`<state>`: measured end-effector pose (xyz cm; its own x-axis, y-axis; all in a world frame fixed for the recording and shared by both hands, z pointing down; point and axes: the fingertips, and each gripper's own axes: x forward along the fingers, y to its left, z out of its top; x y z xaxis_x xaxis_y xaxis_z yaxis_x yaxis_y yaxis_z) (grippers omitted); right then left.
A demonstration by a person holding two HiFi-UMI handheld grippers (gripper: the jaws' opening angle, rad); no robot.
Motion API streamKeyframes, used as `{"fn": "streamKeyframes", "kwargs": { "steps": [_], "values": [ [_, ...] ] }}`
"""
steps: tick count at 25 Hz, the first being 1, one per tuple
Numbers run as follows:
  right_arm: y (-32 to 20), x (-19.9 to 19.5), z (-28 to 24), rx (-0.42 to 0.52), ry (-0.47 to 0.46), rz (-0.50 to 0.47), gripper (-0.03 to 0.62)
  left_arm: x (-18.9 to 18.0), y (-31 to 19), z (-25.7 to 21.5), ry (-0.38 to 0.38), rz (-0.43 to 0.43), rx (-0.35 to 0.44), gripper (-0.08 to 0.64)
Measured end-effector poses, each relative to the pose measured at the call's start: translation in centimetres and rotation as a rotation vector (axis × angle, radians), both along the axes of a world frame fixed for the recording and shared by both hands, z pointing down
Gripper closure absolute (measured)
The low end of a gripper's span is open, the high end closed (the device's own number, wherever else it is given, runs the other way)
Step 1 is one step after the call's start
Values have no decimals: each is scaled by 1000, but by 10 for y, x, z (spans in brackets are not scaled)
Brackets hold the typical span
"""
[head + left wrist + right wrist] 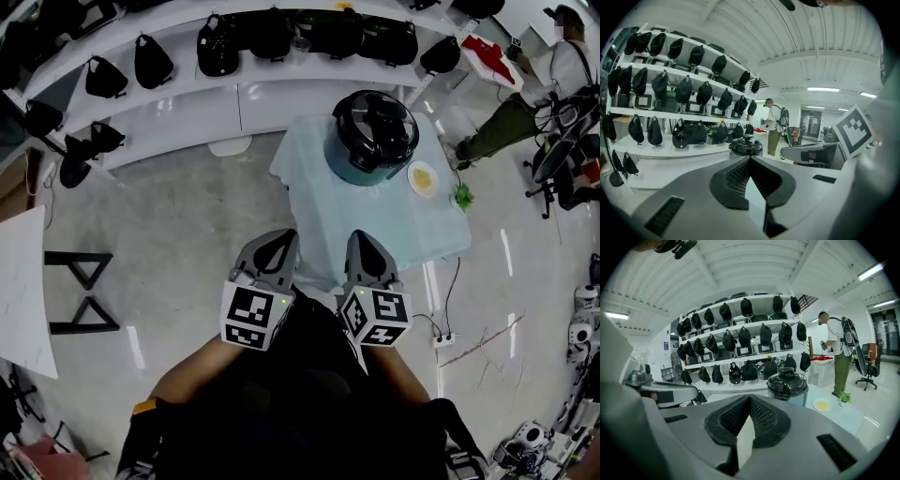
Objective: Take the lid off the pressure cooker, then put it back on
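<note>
The pressure cooker (373, 136) stands with its black lid (375, 124) on, at the far end of a small table (337, 225) covered in pale blue cloth. My left gripper (277, 246) and right gripper (367, 246) are side by side over the table's near edge, well short of the cooker, both pointing toward it. In the left gripper view the jaws of the left gripper (750, 158) meet at the tip with nothing between them, and the cooker (746, 145) is straight ahead. The right gripper (749, 397) is likewise shut and empty, with the cooker (787, 383) ahead to the right.
A small plate (423, 178) with something yellow and a little green plant (462, 196) sit right of the cooker. Curved white shelves (234, 66) of black bags stand behind the table. A person (553, 75) is at the far right. A power strip (443, 338) lies on the floor.
</note>
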<state>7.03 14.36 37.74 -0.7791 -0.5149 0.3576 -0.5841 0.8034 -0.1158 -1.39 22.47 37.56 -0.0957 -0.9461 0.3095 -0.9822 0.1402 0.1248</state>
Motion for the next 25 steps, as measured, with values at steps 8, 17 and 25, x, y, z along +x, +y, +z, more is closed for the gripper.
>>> {"fn": "streamKeyframes", "kwargs": {
  "steps": [8,17,25],
  "values": [
    [-75,-46,15,-33,16,66,575,-50,-80,7,6,60,-21,552],
    [-165,-77,27,-60,18,149,574,-82,-178,13,2,157,-67,552],
    [-223,-89,27,-70,-22,196,573,-95,-245,10,-64,230,-108,552]
  ]
}}
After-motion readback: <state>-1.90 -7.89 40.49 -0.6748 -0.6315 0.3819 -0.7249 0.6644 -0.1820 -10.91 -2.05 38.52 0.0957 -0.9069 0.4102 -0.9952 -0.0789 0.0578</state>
